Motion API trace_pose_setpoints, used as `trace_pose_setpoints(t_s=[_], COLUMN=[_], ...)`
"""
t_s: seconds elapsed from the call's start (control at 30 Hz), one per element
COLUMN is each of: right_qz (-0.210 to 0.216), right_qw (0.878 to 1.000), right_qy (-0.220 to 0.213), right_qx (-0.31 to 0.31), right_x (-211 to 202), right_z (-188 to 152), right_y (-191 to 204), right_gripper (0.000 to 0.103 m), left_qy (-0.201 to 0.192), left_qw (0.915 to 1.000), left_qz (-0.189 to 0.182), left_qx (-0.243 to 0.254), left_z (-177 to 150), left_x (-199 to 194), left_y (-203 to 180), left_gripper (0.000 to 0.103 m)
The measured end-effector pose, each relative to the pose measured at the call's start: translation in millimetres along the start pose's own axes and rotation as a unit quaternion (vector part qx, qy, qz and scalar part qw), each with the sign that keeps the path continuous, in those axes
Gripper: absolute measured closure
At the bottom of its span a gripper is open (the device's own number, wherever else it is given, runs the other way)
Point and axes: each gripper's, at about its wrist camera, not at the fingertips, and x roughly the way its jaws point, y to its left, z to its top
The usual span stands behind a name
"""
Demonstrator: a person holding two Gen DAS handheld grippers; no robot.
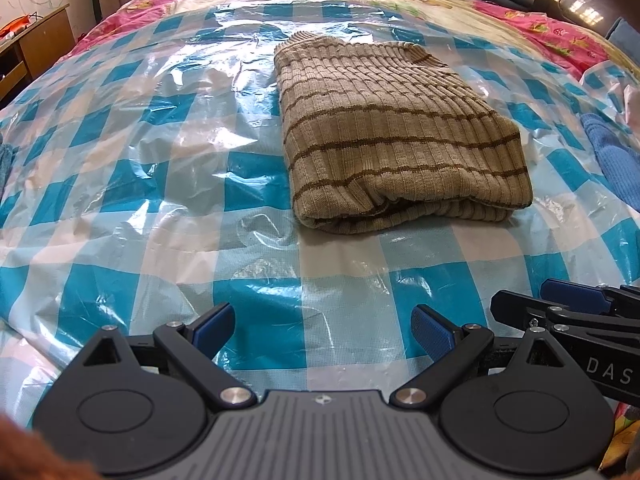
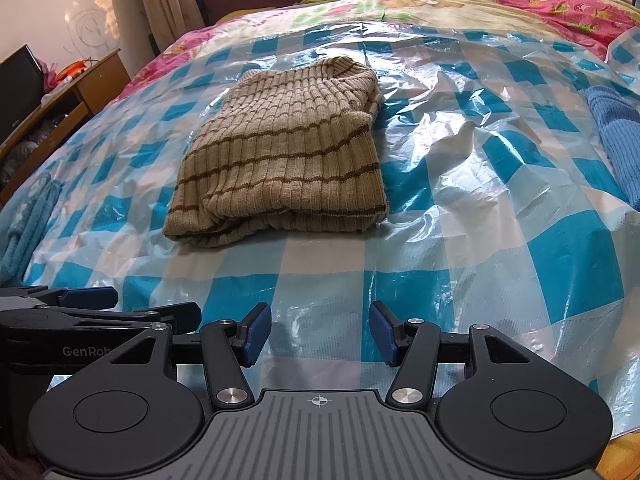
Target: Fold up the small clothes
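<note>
Hovering side by side, tilted down: left gripper (image 1: 324, 330), right gripper (image 2: 320, 334), jaws released, short of folded sweater (image 1: 396, 132).

A beige ribbed sweater with brown stripes (image 2: 284, 156) is lying folded on the blue-and-white checked plastic sheet (image 2: 460, 208). The right gripper (image 2: 320, 334) is hovering near it with jaws standing apart and empty. The left gripper (image 2: 86, 298) is showing at lower left. A blue knit garment (image 2: 616, 136) is lying at right.
</note>
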Motion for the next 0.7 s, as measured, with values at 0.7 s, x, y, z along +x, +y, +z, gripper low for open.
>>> trace_pose_setpoints(t_s=[0.7], right_qz=[-0.007], right_qw=[1.000], right_qy=[0.004], right_qx=[0.004], right_x=[0.1], right_z=[-3.3], right_y=[-0.6], right_gripper=[0.049], left_qy=[0.007], left_qw=[1.0000], left_qz=[0.003], left_qx=[-0.004], left_z=[-1.4], left_x=[-0.9], left_y=[1.0], left_gripper=[0.001])
